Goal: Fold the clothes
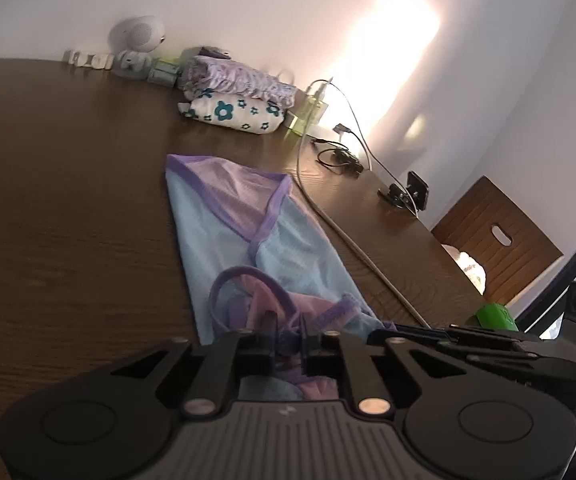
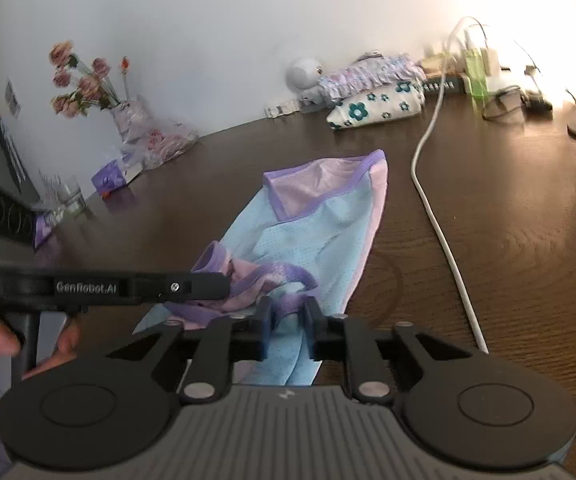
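Both the left gripper [image 1: 288, 326] and right gripper [image 2: 287, 312] clamp the light-blue, purple-trimmed mesh garment's [image 1: 248, 236] near edge; bare dark wooden table [image 1: 68, 200] left, white cable [image 2: 444, 240] right.

A light blue garment [image 1: 288, 256] with fine dots, pale pink panels and purple trim is seen on the dark brown wood-grain tabletop [image 1: 68, 200]. Near the far edge, white folded cloth [image 1: 236, 114] printed with teal flowers is topped by lilac ruffled fabric [image 1: 236, 78]. A white cable [image 2: 444, 240] is seen alongside.
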